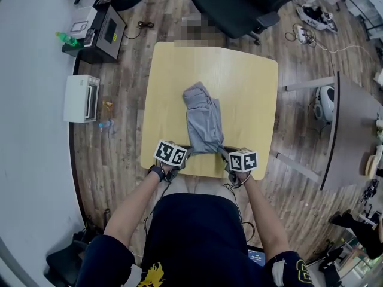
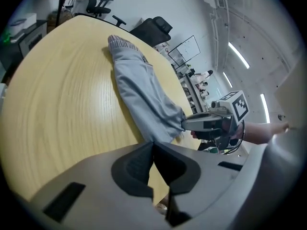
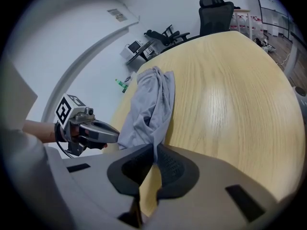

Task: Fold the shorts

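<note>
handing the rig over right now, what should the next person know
Left gripper: shut on the left side of the near end of the shorts.
Right gripper: shut on the right side of that same end.
Shorts: bunched lengthwise on the table, near end at the edge by the person.
Done: both grips taken.
Left: no neat fold yet; probably lift, spread flat, then fold.

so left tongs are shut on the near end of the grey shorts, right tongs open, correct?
No. The right tongs are shut too, on the near end of the grey shorts; the right gripper view shows fabric pinched between them. The left tongs are shut on the shorts, as you said.
</note>
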A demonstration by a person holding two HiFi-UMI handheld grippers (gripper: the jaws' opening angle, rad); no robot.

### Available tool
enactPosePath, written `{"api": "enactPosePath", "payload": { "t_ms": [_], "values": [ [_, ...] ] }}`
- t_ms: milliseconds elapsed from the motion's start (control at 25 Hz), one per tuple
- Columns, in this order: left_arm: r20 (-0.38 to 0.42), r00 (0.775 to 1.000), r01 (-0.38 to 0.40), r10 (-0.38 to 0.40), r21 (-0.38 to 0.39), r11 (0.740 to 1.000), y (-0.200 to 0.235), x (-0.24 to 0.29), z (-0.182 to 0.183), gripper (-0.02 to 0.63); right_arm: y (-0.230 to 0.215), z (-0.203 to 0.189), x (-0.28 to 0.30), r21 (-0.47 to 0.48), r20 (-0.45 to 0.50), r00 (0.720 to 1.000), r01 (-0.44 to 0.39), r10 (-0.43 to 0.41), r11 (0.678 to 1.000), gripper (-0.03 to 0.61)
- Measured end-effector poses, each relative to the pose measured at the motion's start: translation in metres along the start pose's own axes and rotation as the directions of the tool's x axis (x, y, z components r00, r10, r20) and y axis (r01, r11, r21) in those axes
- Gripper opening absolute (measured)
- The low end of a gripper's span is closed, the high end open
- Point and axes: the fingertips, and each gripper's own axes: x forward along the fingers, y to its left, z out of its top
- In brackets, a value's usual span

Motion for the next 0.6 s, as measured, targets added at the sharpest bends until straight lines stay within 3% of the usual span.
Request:
{"api": "enactPosePath", "payload": {
  "t_ms": [80, 160, 280, 440, 480, 600],
  "values": [
    [-0.011, 1.000, 0.009, -0.009, -0.024, 1.000, 0.001, -0.001, -0.006, 0.023, 0.001, -0.002, 0.002, 0.012, -0.002, 1.000, -0.010, 0.010, 1.000, 0.040],
    [-0.017, 0.998, 0.052, -0.053, -0.072, 0.996, -0.003, 0.002, -0.011, 0.132, 0.000, -0.006, 0.005, 0.027, -0.009, 1.000, -0.019, 0.019, 0.999, 0.040],
    [-0.002, 0.998, 0.057, -0.058, -0.120, 0.991, -0.002, 0.009, -0.012, 0.175, -0.002, -0.007, 0.008, 0.026, -0.013, 1.000, -0.011, 0.012, 1.000, 0.040],
    [-0.001, 1.000, 0.018, -0.019, -0.143, 0.990, 0.007, 0.014, -0.013, 0.100, -0.004, -0.008, 0.011, 0.021, -0.018, 1.000, -0.007, 0.008, 1.000, 0.040],
    [-0.005, 1.000, 0.013, -0.014, -0.145, 0.989, 0.008, 0.015, -0.014, 0.045, -0.003, -0.009, 0.012, 0.020, -0.021, 1.000, -0.008, 0.009, 1.000, 0.040],
    [-0.020, 1.000, -0.004, 0.002, -0.112, 0.994, 0.007, 0.011, -0.017, 0.037, 0.001, -0.013, 0.013, 0.005, -0.030, 1.000, -0.011, 0.011, 1.000, 0.038]
  ]
}}
